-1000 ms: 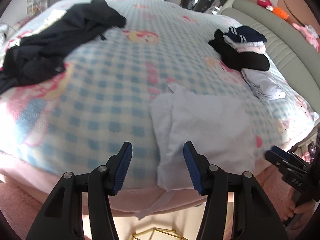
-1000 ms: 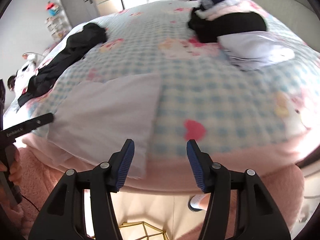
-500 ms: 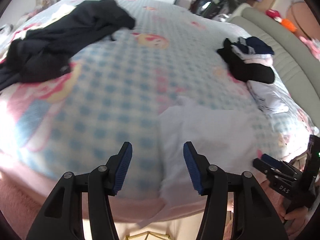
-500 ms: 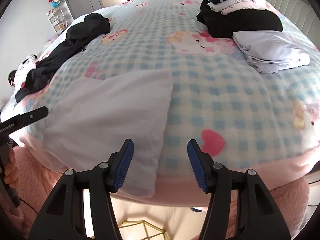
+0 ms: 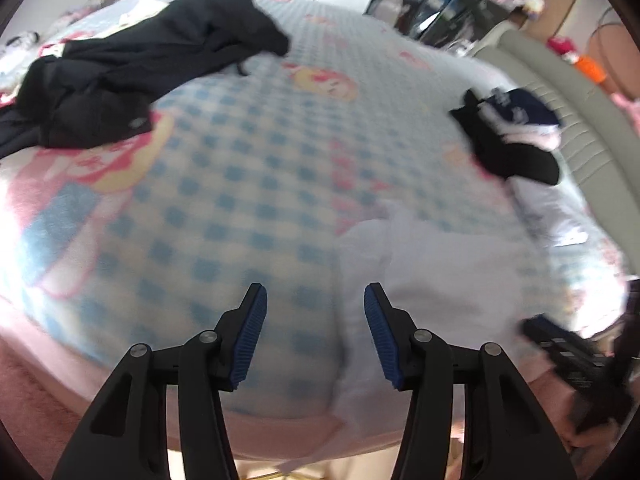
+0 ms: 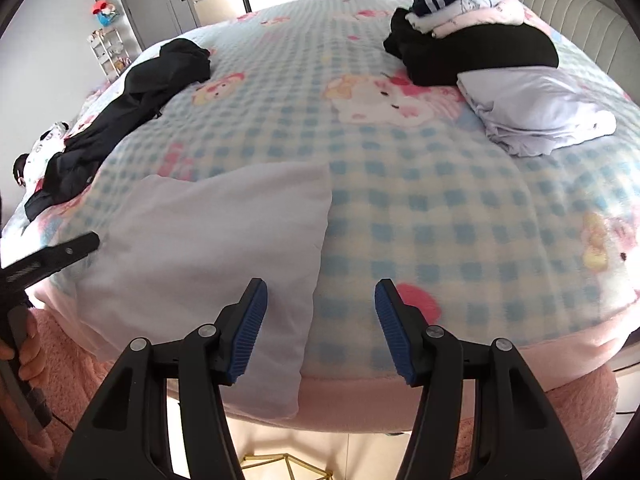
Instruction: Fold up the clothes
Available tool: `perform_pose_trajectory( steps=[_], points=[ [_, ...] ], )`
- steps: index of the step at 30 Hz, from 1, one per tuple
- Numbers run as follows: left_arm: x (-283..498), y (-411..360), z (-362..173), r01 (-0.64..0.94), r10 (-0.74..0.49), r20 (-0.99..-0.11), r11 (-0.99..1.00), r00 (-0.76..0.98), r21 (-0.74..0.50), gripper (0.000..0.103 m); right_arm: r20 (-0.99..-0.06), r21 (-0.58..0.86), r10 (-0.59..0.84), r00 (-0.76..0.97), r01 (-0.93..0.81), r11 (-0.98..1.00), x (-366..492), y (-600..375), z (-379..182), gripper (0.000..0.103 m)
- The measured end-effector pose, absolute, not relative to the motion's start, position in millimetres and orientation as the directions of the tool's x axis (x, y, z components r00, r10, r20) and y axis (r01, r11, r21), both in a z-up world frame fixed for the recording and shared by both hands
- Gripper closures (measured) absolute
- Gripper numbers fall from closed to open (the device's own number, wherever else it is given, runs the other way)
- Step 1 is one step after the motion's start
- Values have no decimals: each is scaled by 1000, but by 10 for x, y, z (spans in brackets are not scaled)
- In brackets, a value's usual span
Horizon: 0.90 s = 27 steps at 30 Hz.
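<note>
A white garment [image 5: 432, 276] lies flat at the near edge of the bed, folded into a rough rectangle [image 6: 208, 232]. My left gripper [image 5: 315, 292] hovers over the garment's left edge, its jaws closing a little with nothing between them. My right gripper [image 6: 322, 286] hangs open over the garment's right edge, its left pad above the cloth and its right pad above the blanket. Each gripper shows at the edge of the other's view: the right gripper [image 5: 560, 344] and the left gripper [image 6: 52, 256], held by a hand.
The bed carries a blue-checked cartoon blanket [image 6: 420, 208]. A heap of dark clothes [image 5: 132, 64] lies at the far left. A stack of folded clothes [image 6: 472, 36] and a folded pale garment [image 6: 536, 108] sit at the far right by the padded headboard [image 5: 592, 128].
The left view has rolled and the bed now sits tilted in it. The right gripper has edged closer to the bed, over the garment's right edge. The garment has not moved.
</note>
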<state>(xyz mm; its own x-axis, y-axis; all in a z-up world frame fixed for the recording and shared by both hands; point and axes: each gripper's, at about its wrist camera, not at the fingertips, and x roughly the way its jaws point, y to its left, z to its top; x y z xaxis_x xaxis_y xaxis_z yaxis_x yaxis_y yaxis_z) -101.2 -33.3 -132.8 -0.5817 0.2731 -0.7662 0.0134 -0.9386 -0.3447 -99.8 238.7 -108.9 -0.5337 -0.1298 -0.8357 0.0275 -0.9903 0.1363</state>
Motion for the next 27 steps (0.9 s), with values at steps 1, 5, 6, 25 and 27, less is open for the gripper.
perform_pose_trajectory(
  steps=[1, 5, 6, 25, 27],
  points=[
    [-990, -271, -1271, -5, 272, -744, -941, -610, -339, 51, -838, 146, -136, -529, 24, -989, -1016, 2376, -1103, 45],
    [-1089, 27, -1162, -114, 330, -696, -934, -638, -339, 51, -820, 165, -165, -548, 50, -985, -1100, 2237, -1059, 45],
    [-1154, 137, -1172, -146, 345, -702, -933, -623, -329, 51, -814, 157, -162, -558, 57, -986, -1136, 2196, -1039, 45],
    [-1618, 388, -1372, -161, 246, -803, -969, -543, -189, 46, -803, 245, -200, -562, -5, -969, -1452, 2508, -1092, 37],
    [-1654, 366, -1516, -126, 168, -832, -985, -529, -119, 46, -816, 231, -182, -549, -21, -973, -1549, 2479, -1164, 37]
  ],
)
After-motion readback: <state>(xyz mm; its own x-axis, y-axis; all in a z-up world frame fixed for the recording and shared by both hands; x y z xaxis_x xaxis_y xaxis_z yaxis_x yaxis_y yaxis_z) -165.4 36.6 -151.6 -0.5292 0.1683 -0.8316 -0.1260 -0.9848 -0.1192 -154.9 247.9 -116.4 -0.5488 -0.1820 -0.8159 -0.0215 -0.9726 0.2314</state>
